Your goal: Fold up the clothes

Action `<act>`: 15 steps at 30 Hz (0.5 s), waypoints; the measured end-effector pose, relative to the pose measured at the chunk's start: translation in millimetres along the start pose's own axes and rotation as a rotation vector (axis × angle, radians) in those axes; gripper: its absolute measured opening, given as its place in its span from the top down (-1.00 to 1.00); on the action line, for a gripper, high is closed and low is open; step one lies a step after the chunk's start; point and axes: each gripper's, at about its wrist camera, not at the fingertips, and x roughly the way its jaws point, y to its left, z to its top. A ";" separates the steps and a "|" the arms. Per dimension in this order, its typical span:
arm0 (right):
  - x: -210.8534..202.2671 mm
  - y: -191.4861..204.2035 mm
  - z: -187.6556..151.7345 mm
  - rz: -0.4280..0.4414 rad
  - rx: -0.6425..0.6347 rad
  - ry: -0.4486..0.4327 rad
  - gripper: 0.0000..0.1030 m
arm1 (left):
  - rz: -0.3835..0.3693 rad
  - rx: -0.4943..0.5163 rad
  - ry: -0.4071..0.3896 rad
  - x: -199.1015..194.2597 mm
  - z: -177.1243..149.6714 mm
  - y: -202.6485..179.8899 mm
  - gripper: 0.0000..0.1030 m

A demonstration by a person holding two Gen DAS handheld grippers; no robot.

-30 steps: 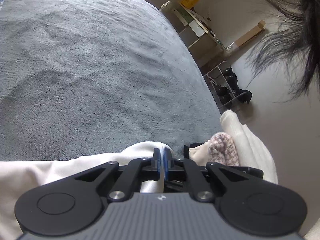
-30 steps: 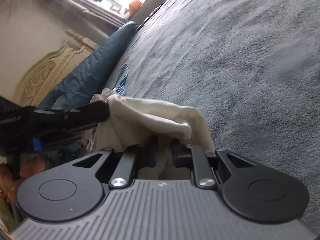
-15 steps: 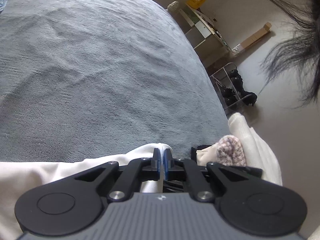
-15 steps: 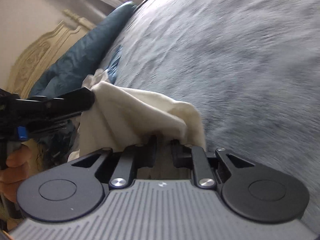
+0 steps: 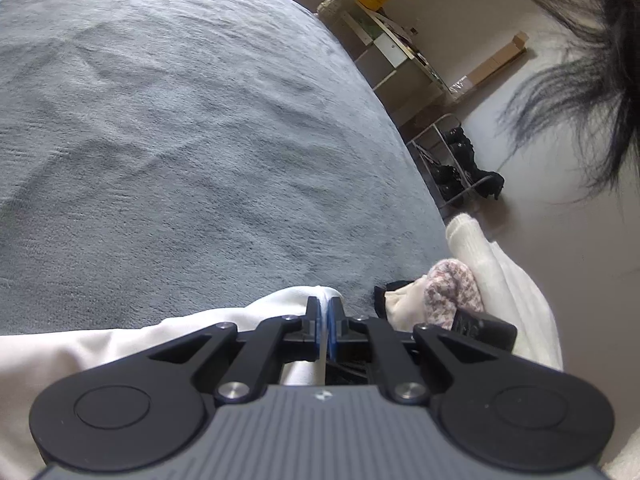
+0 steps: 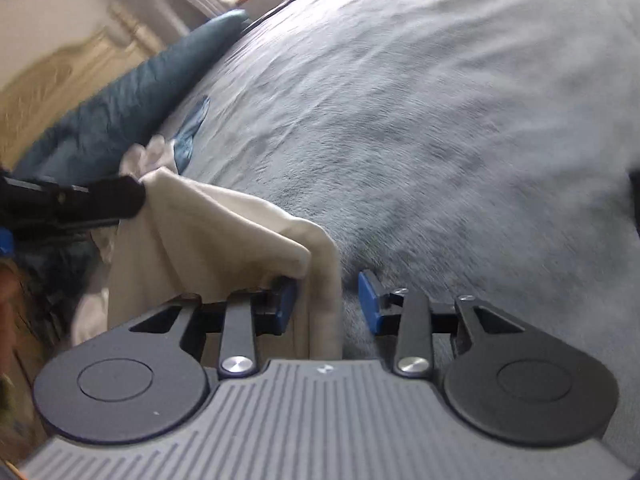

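Cream garment (image 6: 208,236), thin knit or jersey by the look of it, held up off the grey bed cover (image 6: 440,120) and draped between the two tools; lower part trailing down out of view. In the left wrist view, same cloth (image 5: 120,344) bunched under the tool at the near edge of the bed.

Handling, as a judgement: light, limp, no stiffness at all; sags and creases wherever unsupported, folds over itself at the slightest slack. Not fragile, not slippery to rubber pads, but a thin single layer can creep out of a loose pinch. Best held at a hem, seam or corner, where doubled cloth gives the pads something to bite; two holds well apart along one edge to keep it taut for a fold.

Left gripper (image 5: 323,312): blue pads pressed together, pinching a thin edge of the cloth between them; seen from the right wrist view as a dark tip (image 6: 120,196) at the garment's upper corner.

Right gripper (image 6: 327,300): jaws opening, blue pads clearly apart; a hanging fold of cloth between them, lying against the left pad, clear of the right one. No grip now.

Beyond: teal pillow (image 6: 132,108) and carved headboard (image 6: 60,68) at the bed's head; person's knit sleeve (image 5: 452,284) and dark hair (image 5: 580,80) beside the left tool; shoe rack (image 5: 452,160) on the floor.
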 end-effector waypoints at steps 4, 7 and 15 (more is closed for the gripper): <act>-5.7 2.3 -0.3 -0.077 -0.024 -0.035 0.78 | -0.021 0.005 0.017 7.8 -4.8 -1.6 0.91; -16.3 1.8 -2.3 -0.140 -0.040 -0.085 0.80 | -0.042 0.020 0.043 18.7 -11.9 -2.8 0.90; -47.0 3.1 -8.2 -0.374 -0.081 -0.048 0.69 | -0.020 0.127 0.179 76.9 -56.2 -6.1 0.62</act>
